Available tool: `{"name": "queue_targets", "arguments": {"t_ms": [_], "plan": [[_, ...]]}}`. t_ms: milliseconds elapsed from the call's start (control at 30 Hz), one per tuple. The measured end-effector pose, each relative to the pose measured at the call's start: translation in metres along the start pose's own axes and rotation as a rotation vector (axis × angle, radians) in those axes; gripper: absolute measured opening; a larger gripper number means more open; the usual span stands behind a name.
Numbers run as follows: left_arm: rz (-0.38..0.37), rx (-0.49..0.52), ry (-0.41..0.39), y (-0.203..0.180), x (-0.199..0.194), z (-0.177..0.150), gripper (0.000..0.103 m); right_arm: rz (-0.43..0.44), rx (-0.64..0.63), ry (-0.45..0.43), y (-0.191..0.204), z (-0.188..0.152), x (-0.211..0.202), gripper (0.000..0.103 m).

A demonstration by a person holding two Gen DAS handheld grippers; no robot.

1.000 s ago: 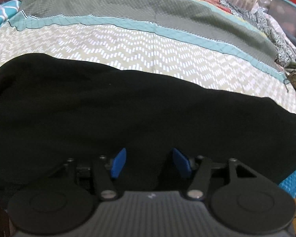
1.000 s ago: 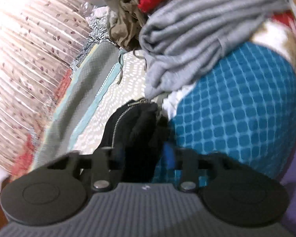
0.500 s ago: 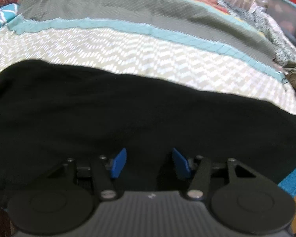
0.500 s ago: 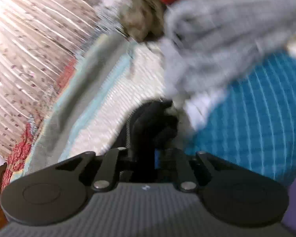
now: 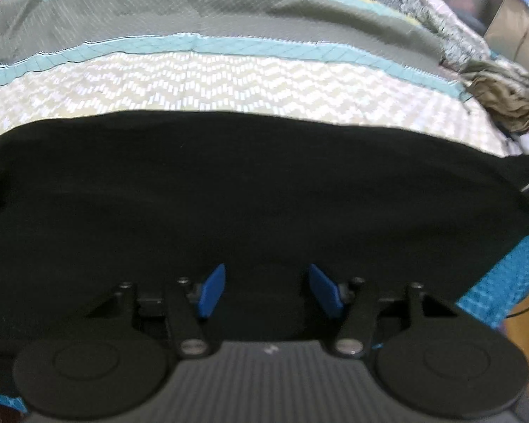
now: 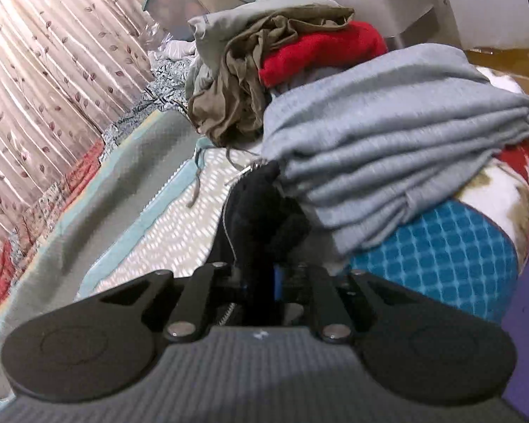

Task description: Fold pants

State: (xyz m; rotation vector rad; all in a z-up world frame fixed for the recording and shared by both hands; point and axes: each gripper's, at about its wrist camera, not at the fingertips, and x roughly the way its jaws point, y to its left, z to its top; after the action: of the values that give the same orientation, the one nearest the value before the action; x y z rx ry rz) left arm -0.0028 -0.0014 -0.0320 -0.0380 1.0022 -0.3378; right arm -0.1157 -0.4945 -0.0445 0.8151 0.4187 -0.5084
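pants (image 5: 250, 190) lie under the low left gripper (image 5: 266, 290), jaws wide, empty; right gripper (image 6: 261, 278) pinches their bunched edge.

A bedroom in a home, with laundry waiting on the bed.

A patterned bedspread (image 5: 229, 81) in zigzag cream, teal and grey bands is covering the whole surface, with a red floral border running along its far edge. A leaf-print curtain (image 6: 42, 53) is hanging on the left, glowing with daylight. Household clothes are sitting in a heap at the right: a folded grey garment (image 6: 388, 134), a red one (image 6: 321, 53) and a crumpled olive one (image 6: 243, 88).
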Motion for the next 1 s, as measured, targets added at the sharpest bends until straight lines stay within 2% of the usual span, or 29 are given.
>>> {"name": "queue_targets", "arguments": {"t_ms": [100,167,233,400,500,600,700,800,867,933,1000], "plan": [[0.043,-0.009,-0.04,0.012,-0.01,0.0,0.055,-0.02,0.06,0.017,-0.012,0.0,0.003,0.022],[0.081,-0.048,0.01,0.025,-0.004,-0.001,0.053,-0.044,0.088,0.044,-0.017,-0.002,0.006,0.018],[0.05,-0.076,0.022,0.035,-0.002,-0.003,0.053,-0.029,0.07,0.026,-0.011,0.0,0.0,0.015],[-0.011,-0.129,-0.005,0.039,-0.013,0.006,0.053,0.024,-0.125,-0.039,0.036,-0.006,-0.023,0.014],[-0.081,-0.159,-0.052,0.039,-0.022,0.019,0.055,0.08,-0.332,-0.062,0.081,-0.023,-0.04,0.014],[-0.158,-0.185,-0.073,0.035,-0.022,0.033,0.059,0.173,-0.57,-0.045,0.127,-0.061,-0.054,0.014],[-0.23,-0.225,-0.057,0.033,-0.016,0.044,0.064,0.295,-0.809,0.009,0.172,-0.119,-0.062,0.014],[-0.257,-0.234,-0.03,0.026,-0.002,0.051,0.065,0.377,-1.022,0.094,0.204,-0.183,-0.06,0.014],[-0.253,-0.23,-0.002,0.021,0.01,0.051,0.065,0.38,-1.141,0.169,0.214,-0.224,-0.049,0.014],[-0.261,-0.241,0.026,0.02,0.016,0.048,0.065,0.328,-1.219,0.224,0.215,-0.257,-0.034,0.014],[-0.277,-0.25,0.044,0.017,0.019,0.045,0.068,0.306,-1.239,0.193,0.211,-0.266,-0.032,0.017]]}}
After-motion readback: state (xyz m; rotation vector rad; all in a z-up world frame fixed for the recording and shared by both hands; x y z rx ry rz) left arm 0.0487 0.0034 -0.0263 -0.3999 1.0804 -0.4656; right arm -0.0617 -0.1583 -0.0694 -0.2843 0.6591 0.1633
